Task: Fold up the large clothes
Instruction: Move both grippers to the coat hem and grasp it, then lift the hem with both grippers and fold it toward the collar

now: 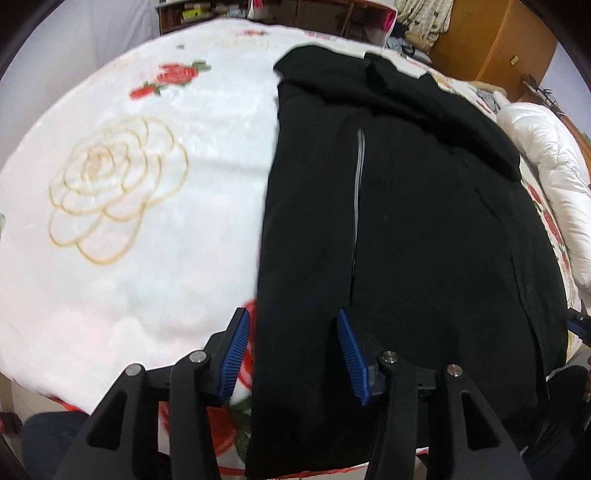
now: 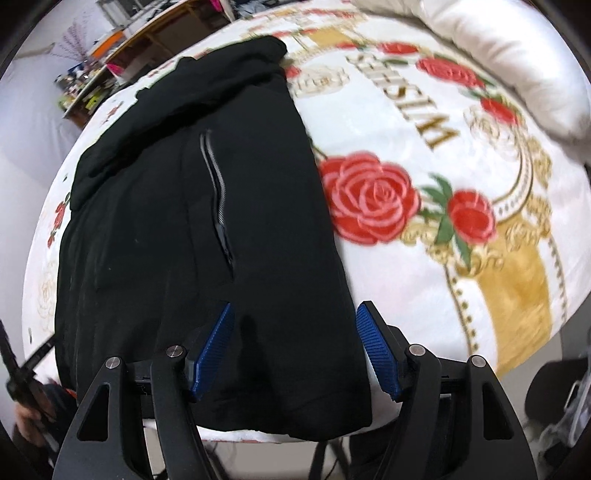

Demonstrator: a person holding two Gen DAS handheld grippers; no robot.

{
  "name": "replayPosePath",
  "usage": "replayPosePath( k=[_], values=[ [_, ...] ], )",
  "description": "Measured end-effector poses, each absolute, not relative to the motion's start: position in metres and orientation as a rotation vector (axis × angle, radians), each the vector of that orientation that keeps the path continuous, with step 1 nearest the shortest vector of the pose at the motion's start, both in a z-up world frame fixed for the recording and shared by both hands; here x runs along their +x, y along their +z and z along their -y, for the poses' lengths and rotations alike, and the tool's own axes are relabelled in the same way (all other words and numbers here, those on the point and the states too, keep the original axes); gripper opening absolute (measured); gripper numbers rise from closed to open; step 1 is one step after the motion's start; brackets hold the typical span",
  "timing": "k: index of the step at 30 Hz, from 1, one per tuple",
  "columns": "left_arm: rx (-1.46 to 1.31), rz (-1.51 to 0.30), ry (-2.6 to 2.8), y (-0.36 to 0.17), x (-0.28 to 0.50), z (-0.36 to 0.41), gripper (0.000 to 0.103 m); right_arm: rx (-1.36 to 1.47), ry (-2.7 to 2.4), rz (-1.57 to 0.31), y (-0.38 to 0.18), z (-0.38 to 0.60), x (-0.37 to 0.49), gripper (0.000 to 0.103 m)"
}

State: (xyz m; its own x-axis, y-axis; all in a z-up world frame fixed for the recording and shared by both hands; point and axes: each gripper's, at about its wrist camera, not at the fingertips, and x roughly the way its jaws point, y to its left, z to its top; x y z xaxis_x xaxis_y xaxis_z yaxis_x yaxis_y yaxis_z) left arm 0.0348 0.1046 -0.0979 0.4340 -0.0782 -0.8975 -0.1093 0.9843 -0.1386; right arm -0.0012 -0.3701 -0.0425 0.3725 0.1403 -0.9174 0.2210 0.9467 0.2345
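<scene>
A large black garment point(image 1: 406, 221) with a grey zipper point(image 1: 359, 177) lies lengthwise on a white rose-print blanket point(image 1: 129, 184), its sides folded in. My left gripper point(image 1: 291, 321) is open over the garment's near left edge, holding nothing. In the right wrist view the same garment point(image 2: 184, 221) fills the left half, with the zipper point(image 2: 218, 199) showing. My right gripper point(image 2: 295, 314) is open over the garment's near right edge, above the hem, holding nothing.
A white quilt point(image 1: 554, 177) lies bunched at the bed's right side and also shows in the right wrist view point(image 2: 498, 55). Wooden shelves point(image 1: 332, 18) and a cabinet point(image 1: 498, 40) stand beyond the bed. The bed's near edge point(image 2: 258, 435) is just below the grippers.
</scene>
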Motion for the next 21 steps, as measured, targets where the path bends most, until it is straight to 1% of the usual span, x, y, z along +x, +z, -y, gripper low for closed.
replayPosePath(
  k=[2,10,12,15,16,18,19,20,21],
  values=[
    [-0.2,-1.143,0.004,-0.105,0.034,-0.104,0.056,0.351,-0.048,-1.222,-0.05,0.369,-0.002,0.069],
    [-0.241,-1.169,0.003,-0.121,0.024,-0.101,0.058,0.323,-0.053,-1.278,-0.057,0.364,-0.001,0.072],
    [-0.224,-1.176,0.006,-0.122,0.024,-0.098,0.06,0.342,-0.066,-1.301,-0.062,0.368,-0.002,0.076],
    [-0.184,-1.18,0.002,-0.121,0.023,-0.092,0.059,0.406,-0.062,-1.365,-0.074,0.373,-0.002,0.076],
    [-0.181,-1.182,-0.002,-0.121,0.023,-0.092,0.058,0.404,-0.058,-1.368,-0.074,0.373,-0.003,0.076],
    [-0.175,-1.188,-0.014,-0.119,0.023,-0.091,0.05,0.379,-0.046,-1.377,-0.072,0.369,-0.003,0.076],
    [-0.165,-1.189,-0.019,-0.118,0.022,-0.09,0.043,0.36,-0.035,-1.385,-0.072,0.365,-0.003,0.075],
    [-0.152,-1.188,-0.02,-0.116,0.022,-0.089,0.034,0.346,-0.028,-1.385,-0.07,0.361,-0.004,0.072],
    [-0.139,-1.185,-0.025,-0.113,0.021,-0.087,0.03,0.354,-0.017,-1.381,-0.069,0.358,-0.005,0.061]
  ],
)
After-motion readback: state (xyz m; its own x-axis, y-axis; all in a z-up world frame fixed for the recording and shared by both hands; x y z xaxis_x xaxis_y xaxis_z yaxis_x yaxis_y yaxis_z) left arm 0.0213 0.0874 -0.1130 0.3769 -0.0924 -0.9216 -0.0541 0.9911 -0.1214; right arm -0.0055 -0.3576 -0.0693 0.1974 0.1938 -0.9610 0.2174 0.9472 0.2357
